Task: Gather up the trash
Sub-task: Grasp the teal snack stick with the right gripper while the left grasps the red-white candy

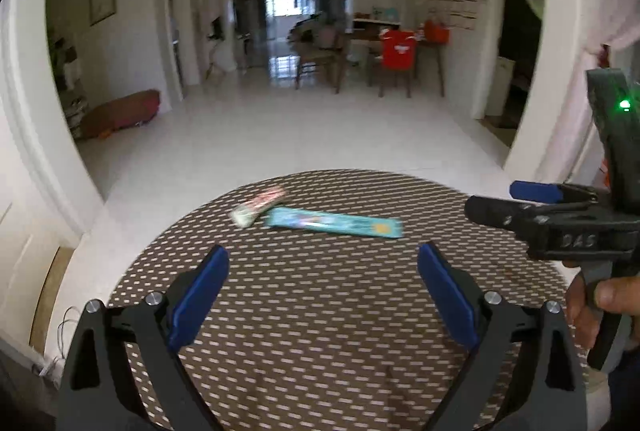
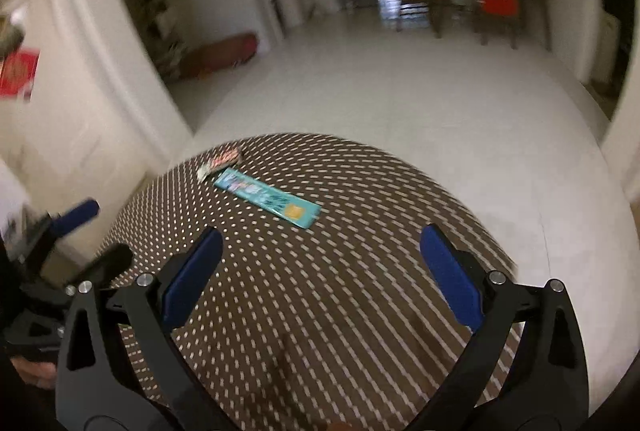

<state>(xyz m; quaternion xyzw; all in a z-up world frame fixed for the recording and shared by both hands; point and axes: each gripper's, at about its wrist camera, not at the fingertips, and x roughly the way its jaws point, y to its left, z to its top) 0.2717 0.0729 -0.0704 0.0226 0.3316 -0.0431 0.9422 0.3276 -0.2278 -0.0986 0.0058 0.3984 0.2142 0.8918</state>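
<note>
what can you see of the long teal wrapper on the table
The long teal wrapper is a flat, narrow strip, seemingly thin plastic or foil, teal with small blurred print and a yellow patch near one end. It lies flat on the round brown patterned table, towards the far edge. Its other end sits beside a smaller red-and-white wrapper; whether they touch is unclear. Neither gripper touches it.

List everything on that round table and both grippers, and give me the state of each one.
Long teal flat wrapper: lying flat on the round brown patterned table, ungripped.
Small red-and-white crumpled wrapper: lying near the table's far edge, beside the teal one's end; whether they touch is unclear.
Left gripper: open, blue-padded fingers empty.
Right gripper: open, empty.
</note>
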